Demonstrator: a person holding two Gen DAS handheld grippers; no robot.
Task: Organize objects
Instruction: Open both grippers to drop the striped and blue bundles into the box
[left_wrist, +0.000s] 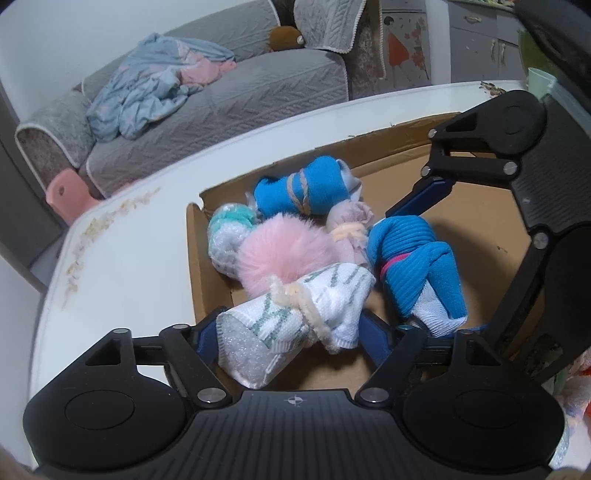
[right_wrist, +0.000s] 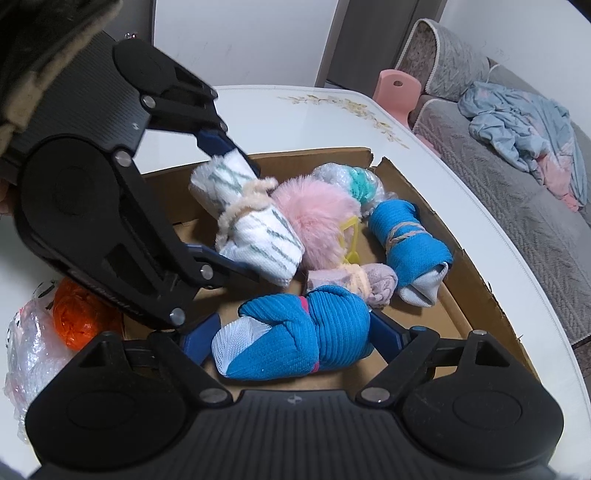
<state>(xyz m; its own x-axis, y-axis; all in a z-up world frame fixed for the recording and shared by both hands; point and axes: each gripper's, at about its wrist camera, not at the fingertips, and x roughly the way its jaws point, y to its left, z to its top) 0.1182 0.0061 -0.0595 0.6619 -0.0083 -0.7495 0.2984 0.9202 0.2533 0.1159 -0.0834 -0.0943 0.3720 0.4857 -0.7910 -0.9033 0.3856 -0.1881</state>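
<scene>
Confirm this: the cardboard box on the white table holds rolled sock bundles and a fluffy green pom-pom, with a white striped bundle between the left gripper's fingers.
Not quite: the fluffy pom-pom is pink, not green, as both wrist views show. The rest stands: the cardboard box sits on the white table with rolled sock bundles inside, and the white striped bundle lies between the fingers of the left gripper.

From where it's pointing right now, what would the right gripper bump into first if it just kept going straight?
The right gripper already has the blue ribbed sock bundle between its fingers, so that comes first. Beyond it is probably the pale pink bundle in the cardboard box, though depth is hard to judge.
</scene>
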